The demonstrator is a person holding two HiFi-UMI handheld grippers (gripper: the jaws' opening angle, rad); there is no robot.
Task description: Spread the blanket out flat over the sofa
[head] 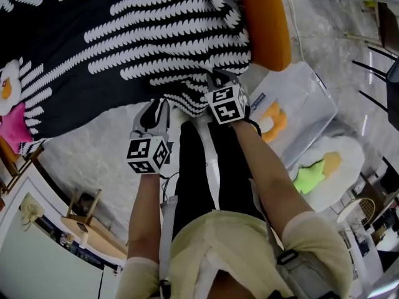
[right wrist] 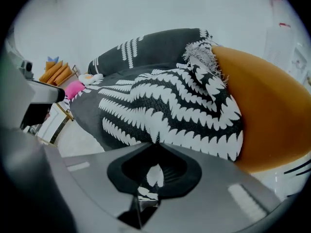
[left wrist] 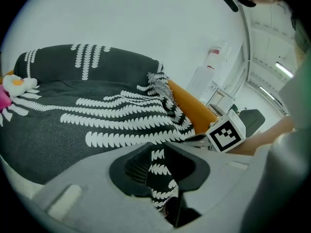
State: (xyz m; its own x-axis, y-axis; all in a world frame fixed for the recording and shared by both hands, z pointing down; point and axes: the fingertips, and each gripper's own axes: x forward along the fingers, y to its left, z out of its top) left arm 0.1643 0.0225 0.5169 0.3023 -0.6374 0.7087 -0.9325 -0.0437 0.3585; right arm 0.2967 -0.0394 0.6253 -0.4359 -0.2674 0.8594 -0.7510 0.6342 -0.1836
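Note:
A black blanket with white leaf-like stripes (head: 124, 36) lies over the orange sofa (head: 265, 23), bunched and folded at the right end, where bare orange upholstery shows. My left gripper (head: 156, 116) is at the blanket's front edge and is shut on a fold of it, which shows between the jaws in the left gripper view (left wrist: 158, 174). My right gripper (head: 217, 83) is a little to the right, at the bunched corner. It is shut on the blanket (right wrist: 170, 110), with patterned cloth pinched between its jaws (right wrist: 153, 176). The sofa's orange arm (right wrist: 272, 115) rises to the right.
A clear plastic bin (head: 299, 104) with soft toys stands right of the sofa, and an egg-shaped cushion (head: 330, 167) lies beside it. A pink toy (head: 12, 126) and an egg plush (head: 7, 86) sit at the blanket's left end. A wooden stool (head: 84, 207) stands at lower left.

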